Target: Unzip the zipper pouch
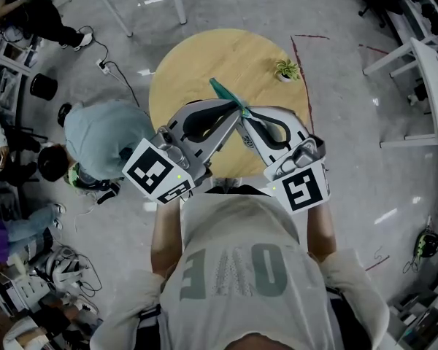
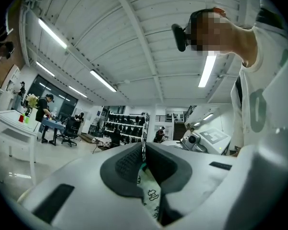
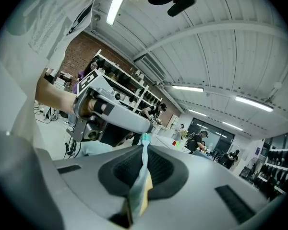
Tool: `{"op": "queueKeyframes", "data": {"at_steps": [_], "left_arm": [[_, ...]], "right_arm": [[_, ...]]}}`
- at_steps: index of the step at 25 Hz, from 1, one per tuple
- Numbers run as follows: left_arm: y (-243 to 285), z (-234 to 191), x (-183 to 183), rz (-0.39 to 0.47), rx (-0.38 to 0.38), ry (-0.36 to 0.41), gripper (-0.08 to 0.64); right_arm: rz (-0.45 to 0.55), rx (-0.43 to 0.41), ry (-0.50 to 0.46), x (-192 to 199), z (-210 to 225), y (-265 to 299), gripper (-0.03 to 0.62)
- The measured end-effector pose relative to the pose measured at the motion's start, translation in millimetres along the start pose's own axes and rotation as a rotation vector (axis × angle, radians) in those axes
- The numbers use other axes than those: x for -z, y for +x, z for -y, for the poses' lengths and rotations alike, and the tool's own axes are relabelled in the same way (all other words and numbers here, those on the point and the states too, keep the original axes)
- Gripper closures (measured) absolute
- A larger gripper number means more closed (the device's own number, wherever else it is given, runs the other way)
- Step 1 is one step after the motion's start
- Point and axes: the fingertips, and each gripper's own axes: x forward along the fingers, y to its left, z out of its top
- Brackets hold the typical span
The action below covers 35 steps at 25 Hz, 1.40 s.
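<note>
The teal zipper pouch (image 1: pixel 225 93) hangs in the air above the round wooden table (image 1: pixel 197 64), held between both grippers, whose tips meet at its near end. My left gripper (image 1: pixel 236 108) is shut on the pouch. In the left gripper view, printed pale fabric (image 2: pixel 149 195) is pinched between the dark pads (image 2: pixel 127 164). My right gripper (image 1: pixel 250 114) is also shut on it. In the right gripper view, a teal and yellow edge of the pouch (image 3: pixel 143 164) runs up between the jaws, with the left gripper (image 3: pixel 110 116) close behind it.
A small potted plant (image 1: pixel 286 69) stands at the table's right rim. A person in a grey top (image 1: pixel 95 133) crouches on the floor left of the table. White tables (image 1: pixel 423 71) stand at the right and back, and cables (image 1: pixel 117 75) lie on the floor.
</note>
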Motion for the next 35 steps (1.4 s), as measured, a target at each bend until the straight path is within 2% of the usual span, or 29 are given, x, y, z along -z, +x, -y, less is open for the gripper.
{"op": "queueKeyframes", "data": {"at_steps": [10,14,21,28,32,34,35], "left_arm": [[-0.1,-7.9,2.2,0.004,0.000,-0.035,0.522],[-0.8,-14.0,0.8,0.008,-0.032,-0.003,0.525],[-1.4,-16.3,2.4,0.010,-0.005,-0.037,0.529],[-3.2,-28.2,6.8,0.007,-0.059,-0.081,0.532],[-3.0,-29.2,6.3,0.021,-0.040,-0.122,0.532],[-1.5,-32.3,7.1,0.003,-0.063,-0.101,0.532],[-1.7,-38.4,10.1,-0.020,-0.104,-0.076,0.532]], "right_arm": [[-0.015,0.001,-0.003,2.4,0.7,4.6,0.554],[-0.007,0.002,0.008,2.1,2.3,7.3,0.554],[-0.015,-0.003,0.006,3.9,2.9,11.1,0.554],[-0.028,0.022,-0.008,5.3,1.8,16.8,0.555],[-0.019,0.052,-0.003,4.9,4.1,15.8,0.558],[-0.013,0.055,0.009,4.5,5.9,16.2,0.558],[-0.006,0.052,0.018,3.5,6.0,15.9,0.558]]}}
